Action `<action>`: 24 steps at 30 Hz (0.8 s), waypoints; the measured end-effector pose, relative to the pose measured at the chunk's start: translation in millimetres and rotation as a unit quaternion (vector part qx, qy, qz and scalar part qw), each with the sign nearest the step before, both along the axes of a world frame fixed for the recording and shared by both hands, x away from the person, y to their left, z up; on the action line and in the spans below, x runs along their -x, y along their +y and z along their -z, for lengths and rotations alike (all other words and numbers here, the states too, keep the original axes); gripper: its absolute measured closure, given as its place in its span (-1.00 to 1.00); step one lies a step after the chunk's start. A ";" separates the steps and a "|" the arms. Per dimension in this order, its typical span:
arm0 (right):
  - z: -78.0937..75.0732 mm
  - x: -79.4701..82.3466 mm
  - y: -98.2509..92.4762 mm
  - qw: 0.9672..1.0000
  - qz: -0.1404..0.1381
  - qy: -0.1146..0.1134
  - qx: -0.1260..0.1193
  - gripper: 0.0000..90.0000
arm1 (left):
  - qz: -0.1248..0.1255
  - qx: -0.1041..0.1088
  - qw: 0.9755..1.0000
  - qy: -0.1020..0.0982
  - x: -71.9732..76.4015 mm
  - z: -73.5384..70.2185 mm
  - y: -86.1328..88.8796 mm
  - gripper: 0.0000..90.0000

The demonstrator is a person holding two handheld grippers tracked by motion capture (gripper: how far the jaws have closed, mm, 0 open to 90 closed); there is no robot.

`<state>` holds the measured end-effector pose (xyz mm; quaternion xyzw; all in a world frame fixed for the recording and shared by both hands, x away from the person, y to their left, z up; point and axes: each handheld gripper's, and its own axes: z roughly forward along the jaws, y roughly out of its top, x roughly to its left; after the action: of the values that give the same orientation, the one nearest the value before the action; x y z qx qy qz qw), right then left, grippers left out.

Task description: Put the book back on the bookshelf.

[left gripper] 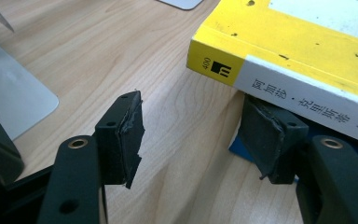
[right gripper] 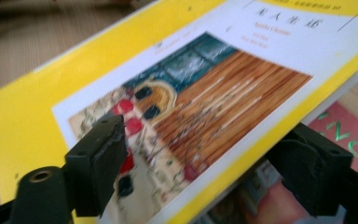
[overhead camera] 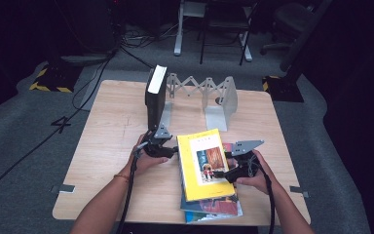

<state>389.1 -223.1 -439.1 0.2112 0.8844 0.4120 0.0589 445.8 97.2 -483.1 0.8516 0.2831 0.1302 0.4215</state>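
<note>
Yellow book [overhead camera: 205, 165]: lies face up on top of a small stack at the near right of the counter [overhead camera: 112, 161], its spine toward the left, the picture on its cover showing a wooden door and red shapes
Book's edges: in the left gripper view the spine [left gripper: 307, 100] carries black printed characters on a white band; in the right gripper view the cover [right gripper: 205, 93] slopes up away from the camera
Stack under it: a blue-edged book [overhead camera: 214, 208] peeks out at the near end, and a red cover [right gripper: 349, 133] with green lettering shows beneath the right edge
Left tongs [overhead camera: 168, 151]: held in the person's left hand [overhead camera: 143, 158] at the left edge of the yellow book; one pad [left gripper: 130, 135] stands over bare wood, the other pad [left gripper: 265, 135] sits tucked under the book's spine corner; the gap between them is middling and nothing is clamped
Right tongs [overhead camera: 221, 171]: held in the right hand [overhead camera: 255, 175] at the book's right edge; one pad [right gripper: 100, 163] hovers above the cover, the other [right gripper: 314, 163] is below the edge, so the book's edge lies between them; whether the pads already press on it I cannot tell
Black book [overhead camera: 155, 97]: stands upright at the far middle of the counter, against the left plate of the bookend
Expanding bookend [overhead camera: 219, 100]: grey metal, with a scissor link between its two plates, far middle, well apart from the stack
</note>
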 end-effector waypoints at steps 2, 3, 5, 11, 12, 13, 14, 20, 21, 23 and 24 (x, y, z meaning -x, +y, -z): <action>0.9 -7.8 3.6 1.000 -0.004 0.004 -0.007 -0.53 | 0.001 0.002 1.000 0.000 -1.5 -1.4 -1.0 -0.11; 2.2 -12.0 5.5 1.000 -0.007 0.010 -0.011 -0.52 | 0.003 0.001 1.000 0.000 -2.3 -1.5 -1.3 -0.11; 3.9 -19.4 8.4 0.999 -0.011 0.020 -0.025 -0.39 | 0.004 0.000 1.000 -0.003 -2.9 -1.2 -1.7 -0.11; 5.6 -33.2 10.3 0.996 -0.033 0.055 -0.067 0.32 | 0.015 -0.001 1.000 -0.003 -2.0 -3.3 -3.4 0.06; 5.6 -33.2 10.3 0.996 -0.033 0.055 -0.067 0.32 | 0.015 -0.001 1.000 -0.003 -2.0 -3.3 -3.4 0.12; 2.3 -32.1 8.2 0.995 -0.034 0.043 -0.081 0.48 | 0.021 0.001 1.000 -0.004 -1.4 -5.4 -4.0 0.16; 0.7 -31.4 7.8 0.995 -0.033 0.041 -0.083 0.51 | 0.023 0.006 1.000 0.000 -1.6 -7.3 -4.3 0.20; -12.9 -23.9 4.8 0.995 -0.032 0.005 -0.095 0.61 | 0.028 0.050 0.998 0.000 -3.8 -24.3 -3.5 0.38; -19.8 -20.3 2.7 0.994 -0.025 -0.015 -0.105 0.64 | 0.027 0.062 0.998 -0.006 -4.6 -32.7 -3.5 0.45; -24.4 -17.6 1.6 0.993 -0.020 -0.032 -0.113 0.65 | 0.027 0.075 0.997 -0.012 -5.0 -42.6 -3.8 0.49; -27.2 -15.0 1.7 0.993 -0.015 -0.048 -0.111 0.65 | 0.027 0.078 0.996 -0.015 -4.7 -47.5 -4.3 0.52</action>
<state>404.1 -221.4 -411.9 0.1828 0.8328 0.5177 0.0709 450.4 92.9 -435.7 0.8213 0.2629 0.1089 0.4944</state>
